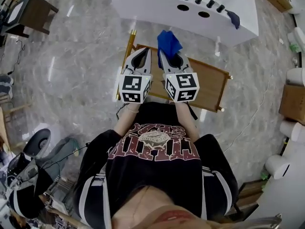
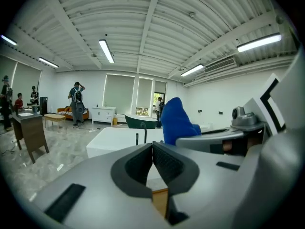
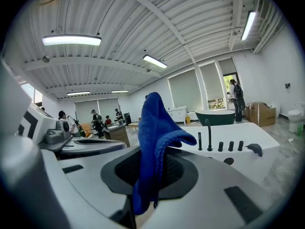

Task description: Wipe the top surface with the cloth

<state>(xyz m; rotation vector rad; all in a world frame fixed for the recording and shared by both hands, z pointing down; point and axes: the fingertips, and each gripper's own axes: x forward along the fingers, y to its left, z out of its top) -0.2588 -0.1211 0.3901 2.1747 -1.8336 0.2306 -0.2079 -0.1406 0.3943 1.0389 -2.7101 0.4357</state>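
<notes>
Blue cloth point(image 1: 169, 43) sticks up from the tips of the right gripper point(image 1: 170, 58) in the head view, at 12 o'clock from its marker cube point(image 1: 181, 86). At 9 o'clock, just beside it, is the left gripper point(image 1: 140, 60). Both hang over a wooden tabletop point(image 1: 212, 82) (brass-coloured legs), with a white bathtub point(image 1: 143, 4) beyond at 12 o'clock.

Left gripper view: its jaws are pressed together with nothing between them. The cloth point(image 2: 177, 120) rises at 1 o'clock, the bathtub behind it.

Right gripper view: the jaws are clamped on the cloth point(image 3: 153, 137), which stands upright between them and flops toward 3 o'clock. Black taps point(image 3: 208, 135) line the bathtub's rim at 3 o'clock.
</notes>
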